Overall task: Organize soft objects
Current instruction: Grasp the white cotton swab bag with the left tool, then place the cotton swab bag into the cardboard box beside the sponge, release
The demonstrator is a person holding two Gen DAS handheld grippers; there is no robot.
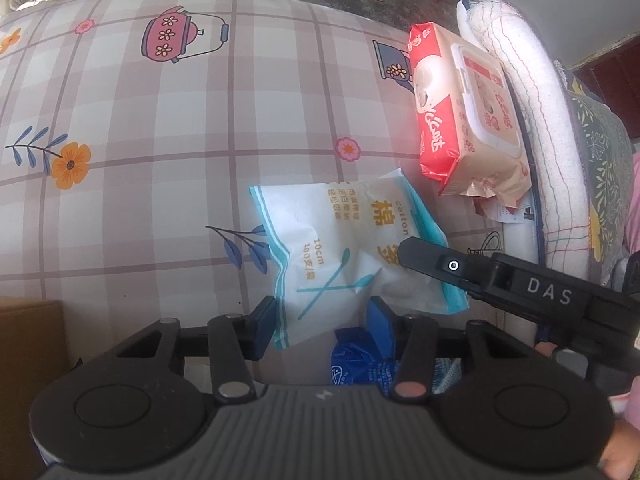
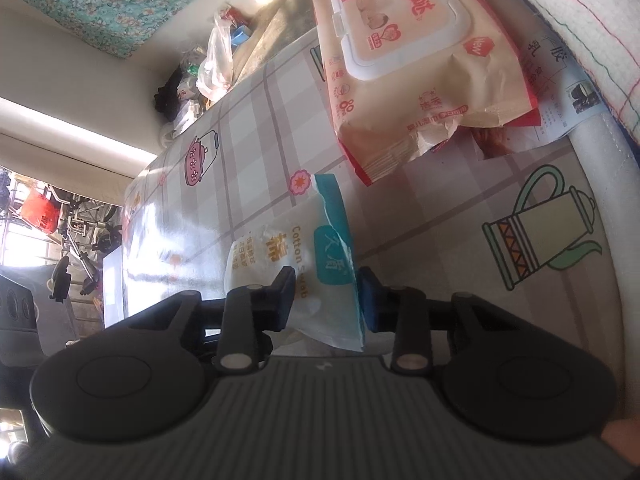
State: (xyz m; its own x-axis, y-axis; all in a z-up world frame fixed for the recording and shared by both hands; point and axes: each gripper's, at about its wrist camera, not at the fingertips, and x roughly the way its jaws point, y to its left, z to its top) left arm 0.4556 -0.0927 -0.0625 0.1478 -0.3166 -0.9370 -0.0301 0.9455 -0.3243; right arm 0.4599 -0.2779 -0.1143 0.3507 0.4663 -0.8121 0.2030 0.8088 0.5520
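Observation:
A white and teal cotton swab bag (image 1: 344,248) lies on the checked tablecloth. My left gripper (image 1: 324,320) is open around the bag's near edge, a finger on each side. My right gripper (image 2: 326,296) is shut on the same bag (image 2: 320,256) at its other end; it shows in the left wrist view (image 1: 424,258) reaching in from the right. A red and beige wet wipes pack (image 1: 464,120) lies beyond the bag, also in the right wrist view (image 2: 412,60). A blue wrapped packet (image 1: 356,364) sits under my left gripper.
A rolled white towel or cushion (image 1: 532,120) runs along the table's right side, behind the wipes. A brown box (image 1: 28,352) is at the lower left. The tablecloth (image 1: 160,160) stretches left. Plastic bags and clutter (image 2: 212,64) lie past the table's far end.

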